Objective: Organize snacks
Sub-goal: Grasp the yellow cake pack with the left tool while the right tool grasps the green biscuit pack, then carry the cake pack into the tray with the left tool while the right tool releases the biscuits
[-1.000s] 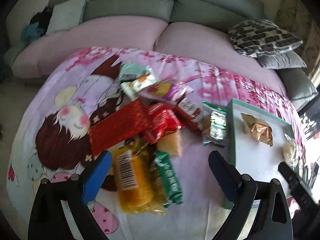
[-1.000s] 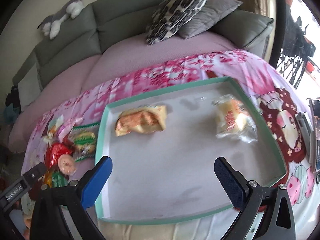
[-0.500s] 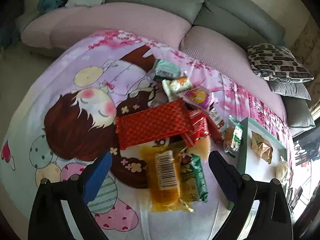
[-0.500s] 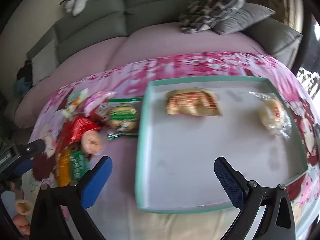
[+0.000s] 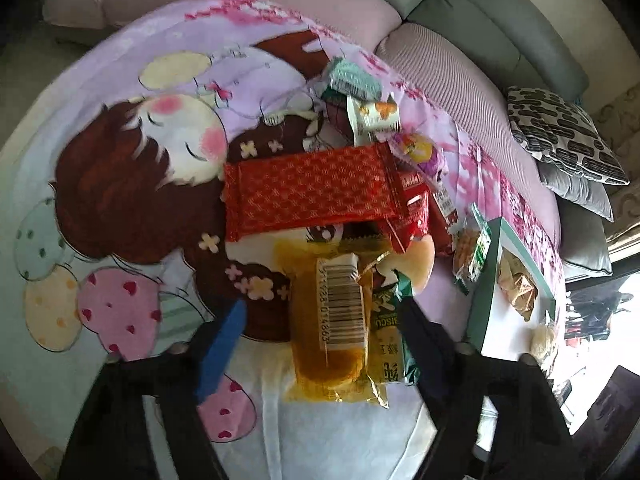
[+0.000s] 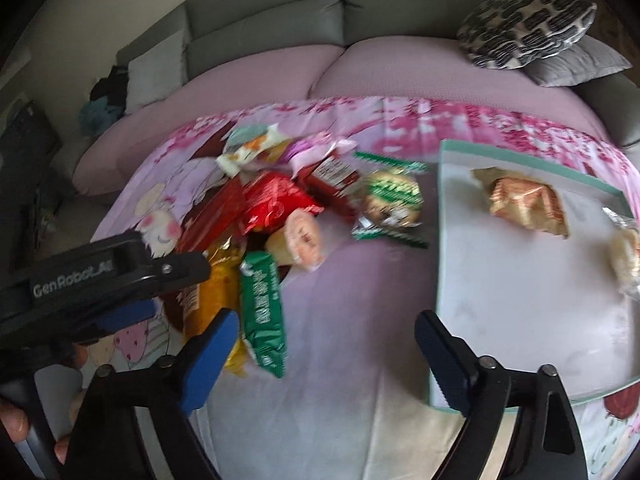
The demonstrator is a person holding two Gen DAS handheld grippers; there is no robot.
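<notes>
Fingers (image 5: 224,344) of left gripper (image 5: 320,344) closing astride yellow packet (image 5: 332,320), not yet clamped; risk: pinching adjacent green packet (image 5: 390,332) lower centre. Right gripper (image 6: 320,356) closing, empty.

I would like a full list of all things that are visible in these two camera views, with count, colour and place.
yellow cake packet: one, yellow with a barcode label, front of the snack pile, between the left tongs' fingers
green biscuit packet: one, green, beside the yellow packet
long red packet: one, red patterned, middle of the pile
other snacks: several, mixed colours, heaped behind
tray: one, white with a teal rim, right of the pile
snacks in tray: two, a gold-brown one and a pale one
blanket: one, pink cartoon print
sofa: one, grey-green, behind
cushions: patterned and grey
left tongs: closing, astride the packets
right tongs: closing, nothing between
</notes>
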